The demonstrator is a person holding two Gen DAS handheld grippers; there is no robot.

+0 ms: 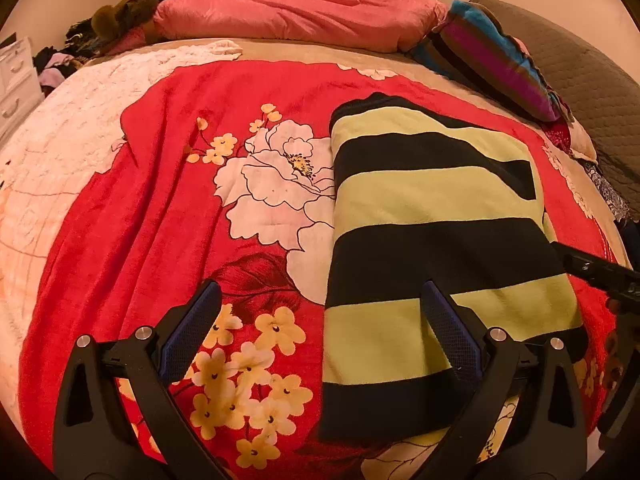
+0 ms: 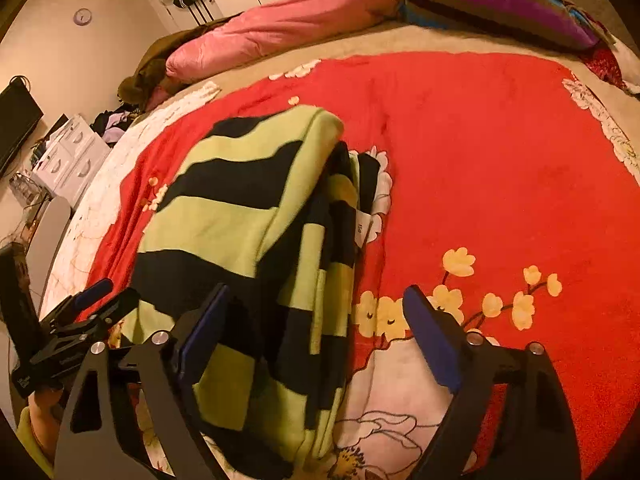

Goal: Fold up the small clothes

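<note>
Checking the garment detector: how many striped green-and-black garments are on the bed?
1. The striped garment lies partly folded on the red floral blanket, near the right finger of the open left gripper and the left finger of the open right gripper. Others may be out of view.

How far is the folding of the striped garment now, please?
The green and black striped garment already lies folded into a long panel on the red floral blanket. Nothing is in hand: the left gripper and right gripper are both open. Probably a last fold across remains.
</note>
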